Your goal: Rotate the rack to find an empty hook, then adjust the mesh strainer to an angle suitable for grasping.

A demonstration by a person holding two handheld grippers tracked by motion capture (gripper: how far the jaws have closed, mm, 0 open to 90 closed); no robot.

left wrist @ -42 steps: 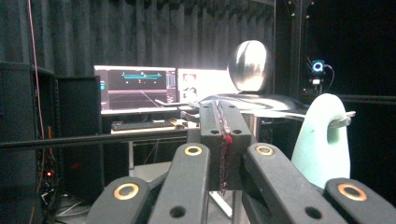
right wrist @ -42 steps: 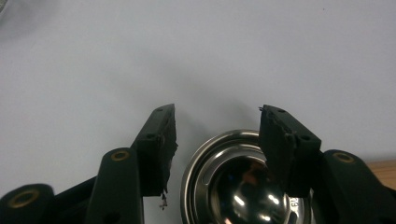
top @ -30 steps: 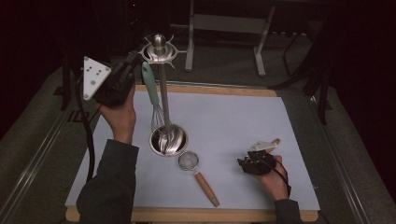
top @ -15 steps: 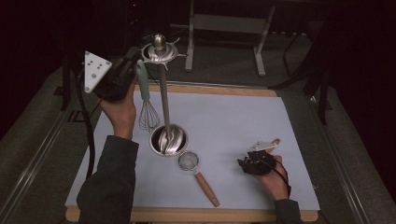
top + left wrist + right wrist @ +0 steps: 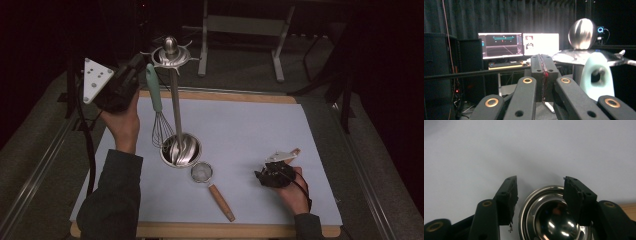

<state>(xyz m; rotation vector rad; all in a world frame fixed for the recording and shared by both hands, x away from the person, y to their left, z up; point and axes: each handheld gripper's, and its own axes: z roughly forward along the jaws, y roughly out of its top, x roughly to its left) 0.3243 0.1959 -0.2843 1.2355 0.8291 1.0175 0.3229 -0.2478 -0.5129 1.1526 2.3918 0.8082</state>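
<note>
Left gripper (image 5: 543, 75): fingers pressed together, nothing between (whisk (image 5: 596, 80) just beside)
Right gripper (image 5: 540, 195): fingers spread, stand base (image 5: 554, 220) beyond them

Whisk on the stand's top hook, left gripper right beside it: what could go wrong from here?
1. The left gripper sits shut next to the mint whisk handle; a sideways nudge could swing the whisk or slip its loop off the hook.
2. The stand is tall and narrow on a small round base; a bump near the top could tip it.
3. The strainer lies right beside the base, so a falling whisk might hit it.
</note>
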